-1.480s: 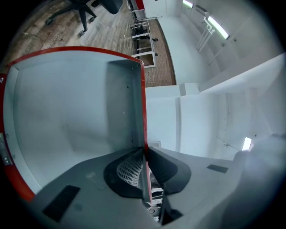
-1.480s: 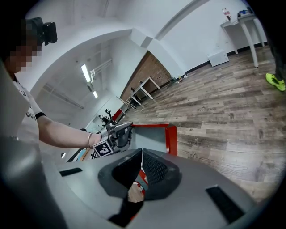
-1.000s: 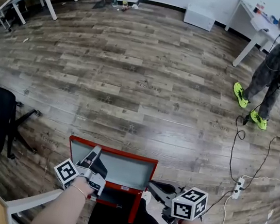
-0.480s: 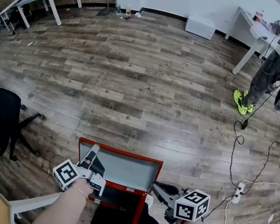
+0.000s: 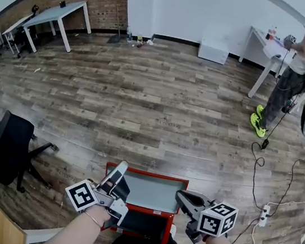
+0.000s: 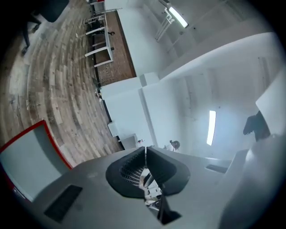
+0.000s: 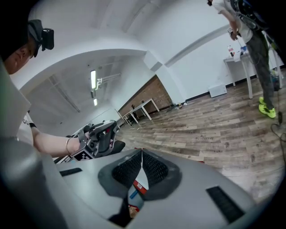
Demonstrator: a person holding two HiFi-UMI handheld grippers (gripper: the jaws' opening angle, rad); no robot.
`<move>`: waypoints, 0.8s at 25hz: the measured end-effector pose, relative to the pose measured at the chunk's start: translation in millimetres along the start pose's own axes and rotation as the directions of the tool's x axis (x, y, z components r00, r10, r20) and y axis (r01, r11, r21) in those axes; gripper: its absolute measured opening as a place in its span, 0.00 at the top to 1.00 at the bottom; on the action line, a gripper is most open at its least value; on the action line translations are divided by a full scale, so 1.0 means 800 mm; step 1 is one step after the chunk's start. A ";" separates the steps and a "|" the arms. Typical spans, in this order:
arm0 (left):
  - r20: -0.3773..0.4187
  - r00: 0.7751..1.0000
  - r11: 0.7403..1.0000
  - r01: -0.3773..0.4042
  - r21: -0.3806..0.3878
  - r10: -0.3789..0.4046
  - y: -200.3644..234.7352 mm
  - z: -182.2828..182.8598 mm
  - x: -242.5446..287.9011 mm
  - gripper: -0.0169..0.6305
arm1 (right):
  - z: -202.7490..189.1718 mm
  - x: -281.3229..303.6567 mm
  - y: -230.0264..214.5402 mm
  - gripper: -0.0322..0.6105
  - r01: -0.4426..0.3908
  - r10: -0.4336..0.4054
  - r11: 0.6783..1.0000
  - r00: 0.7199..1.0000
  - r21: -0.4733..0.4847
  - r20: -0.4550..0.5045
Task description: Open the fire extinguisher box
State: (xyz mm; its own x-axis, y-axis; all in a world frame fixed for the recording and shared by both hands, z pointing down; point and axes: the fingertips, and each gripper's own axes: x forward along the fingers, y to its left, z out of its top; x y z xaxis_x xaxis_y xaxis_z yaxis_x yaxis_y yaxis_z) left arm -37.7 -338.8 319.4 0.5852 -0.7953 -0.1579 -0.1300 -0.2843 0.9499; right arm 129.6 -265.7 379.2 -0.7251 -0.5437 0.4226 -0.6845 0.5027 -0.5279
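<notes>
The red fire extinguisher box (image 5: 165,235) lies on the floor right in front of me. Its red-framed grey lid (image 5: 152,193) faces up, and a dark hollow shows under its near edge. My left gripper (image 5: 123,167) hovers over the lid's left edge; its jaws are closing, tips together, with nothing between them. In the left gripper view only a corner of the lid (image 6: 27,156) shows. My right gripper (image 5: 180,194) is over the lid's right side, shut and empty. The right gripper view shows the left gripper (image 7: 100,135) and a strip of the box (image 7: 139,186) below the jaws.
A black office chair (image 5: 8,145) stands to the left. A person (image 5: 297,66) stands by a white table (image 5: 265,53) at the back right. Cables and a power strip (image 5: 265,212) lie on the floor to the right. Another white table (image 5: 57,16) is at the back left.
The head view has tilted up, so the box and both grippers sit lower and further right in the picture. Both grippers keep their places over the lid. The person at the back stands straighter.
</notes>
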 end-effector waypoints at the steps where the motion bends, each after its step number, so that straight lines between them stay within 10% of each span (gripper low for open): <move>1: -0.032 0.999 1.000 0.011 0.029 -0.010 -0.015 0.001 -0.003 0.95 | 0.004 -0.003 0.011 0.93 0.010 -0.010 1.000 1.000 -0.008 0.014; 5: -0.209 0.977 0.945 0.111 0.307 -0.047 -0.095 0.004 -0.020 0.95 | 0.021 -0.023 0.066 0.93 0.042 -0.040 0.999 0.995 -0.028 0.095; 10: -0.390 0.920 0.731 0.243 0.638 0.034 -0.172 -0.010 -0.059 0.95 | 0.032 -0.053 0.134 0.93 0.081 -0.074 0.996 0.989 -0.046 0.129; 20: -0.270 0.963 0.479 0.239 0.845 -0.003 -0.282 -0.014 -0.156 0.95 | 0.053 -0.122 0.239 0.93 0.123 -0.059 0.961 0.966 -0.249 0.251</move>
State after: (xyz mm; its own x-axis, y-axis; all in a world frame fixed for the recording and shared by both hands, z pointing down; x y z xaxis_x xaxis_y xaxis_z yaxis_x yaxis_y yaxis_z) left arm -72.7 -169.4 127.9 0.7801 -0.6202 -0.0823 -0.5988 -0.7783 0.1890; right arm 73.2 -145.1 205.7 -0.6416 -0.7237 0.2541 -0.7655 0.5831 -0.2720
